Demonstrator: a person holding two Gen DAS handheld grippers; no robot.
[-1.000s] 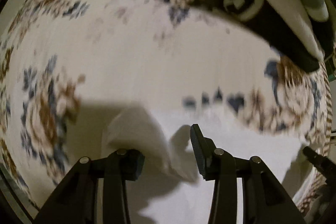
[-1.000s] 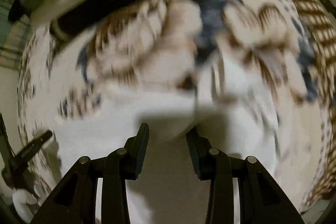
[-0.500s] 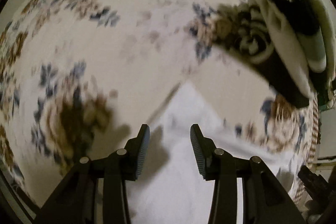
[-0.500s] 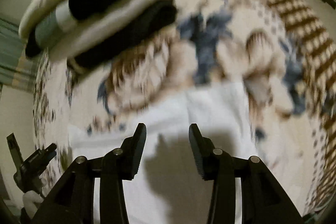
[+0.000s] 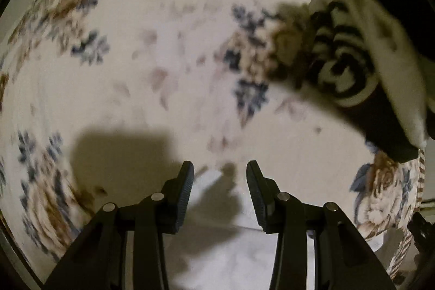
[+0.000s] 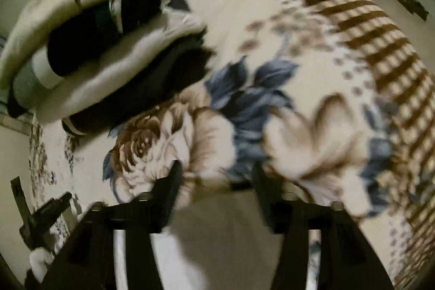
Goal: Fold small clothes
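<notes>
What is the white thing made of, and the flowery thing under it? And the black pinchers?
The white garment looks like thin, matte woven cloth, probably cotton: it lies flat with soft creases. The flowery blanket seems plush fleece: its printed roses look fuzzy, though blur adds to that. The left hand-held gripper looks like hard matte black plastic, with ribbed pads and shiny metal pins.

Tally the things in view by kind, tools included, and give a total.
White garment lying flat: 1
Pile of folded clothes, pieces too blurred to count: 1
Floral blanket underneath: 1
Tools, both open and empty: 2, left tool and right tool
Total: 5
</notes>
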